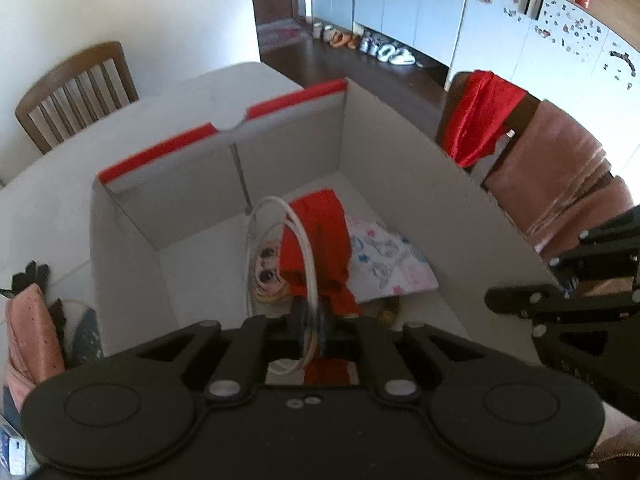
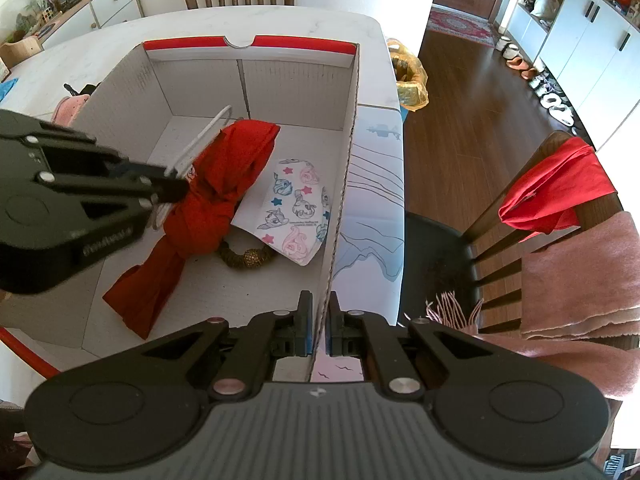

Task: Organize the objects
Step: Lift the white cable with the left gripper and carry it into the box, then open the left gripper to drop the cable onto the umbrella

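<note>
holding the left tool (image 1: 314, 328) over the open white cardboard box (image 1: 224, 152), i have its fingers clenched on a coil of white cable (image 1: 304, 248), which hangs above the box floor. my right tool (image 2: 318, 320) is pinched onto the box's right wall (image 2: 344, 184), one finger inside and one outside. the box sits on the white worktop (image 2: 280, 20). inside it lie a red cloth bundle (image 2: 224, 184), a printed face mask with pony figures (image 2: 296, 208) touching the cloth's right side, and a gold beaded bracelet (image 2: 244, 258) partly tucked under both. from the left wrist view a doll-like face (image 1: 266, 276) shows just beside the red cloth (i cannot tell what it belongs to). left of the box, on the worktop, rests a pink perforated item (image 1: 34, 332). a chair draped with a red garment (image 2: 556, 184) and a pink scarf (image 2: 580, 280) stands right of the worktop.
</note>
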`<action>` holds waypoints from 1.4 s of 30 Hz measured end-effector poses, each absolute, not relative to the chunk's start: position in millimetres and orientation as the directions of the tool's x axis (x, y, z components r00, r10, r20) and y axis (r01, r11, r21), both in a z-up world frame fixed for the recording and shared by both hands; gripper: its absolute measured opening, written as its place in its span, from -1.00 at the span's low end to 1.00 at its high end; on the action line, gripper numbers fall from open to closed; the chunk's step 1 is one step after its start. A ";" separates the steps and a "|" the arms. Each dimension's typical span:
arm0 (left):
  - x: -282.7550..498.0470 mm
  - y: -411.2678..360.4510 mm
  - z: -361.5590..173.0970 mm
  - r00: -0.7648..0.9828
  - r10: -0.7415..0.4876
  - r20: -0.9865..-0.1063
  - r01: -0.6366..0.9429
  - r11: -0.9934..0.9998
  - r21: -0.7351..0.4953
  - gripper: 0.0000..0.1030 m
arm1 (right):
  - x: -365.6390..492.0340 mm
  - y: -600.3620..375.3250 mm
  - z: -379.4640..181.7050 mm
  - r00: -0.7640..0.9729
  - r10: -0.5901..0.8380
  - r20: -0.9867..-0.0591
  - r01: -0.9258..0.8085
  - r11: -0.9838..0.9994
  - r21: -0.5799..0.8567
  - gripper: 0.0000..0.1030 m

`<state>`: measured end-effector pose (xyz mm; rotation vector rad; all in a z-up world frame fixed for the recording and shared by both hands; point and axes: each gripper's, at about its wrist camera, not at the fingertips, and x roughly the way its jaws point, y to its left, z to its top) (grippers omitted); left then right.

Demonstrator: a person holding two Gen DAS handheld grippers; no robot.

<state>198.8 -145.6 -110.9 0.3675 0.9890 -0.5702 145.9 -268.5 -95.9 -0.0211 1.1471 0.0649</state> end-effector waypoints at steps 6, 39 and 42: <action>198.1 -140.5 -112.0 0.389 -0.301 -0.870 0.606 0.795 -0.004 -0.61 | 145.6 -268.6 -95.9 0.410 0.041 -0.911 -0.062 0.998 0.017 -0.90; 175.4 -94.2 -35.2 0.530 -0.412 -0.741 0.545 0.835 -0.075 0.54 | 146.2 -267.5 -95.6 0.409 0.041 -0.911 -0.062 0.998 0.017 -0.90; 173.8 -87.6 -32.8 0.546 -0.401 -0.735 0.534 0.843 -0.063 0.62 | 145.7 -268.2 -95.6 0.410 0.041 -0.911 -0.062 0.998 0.018 -0.90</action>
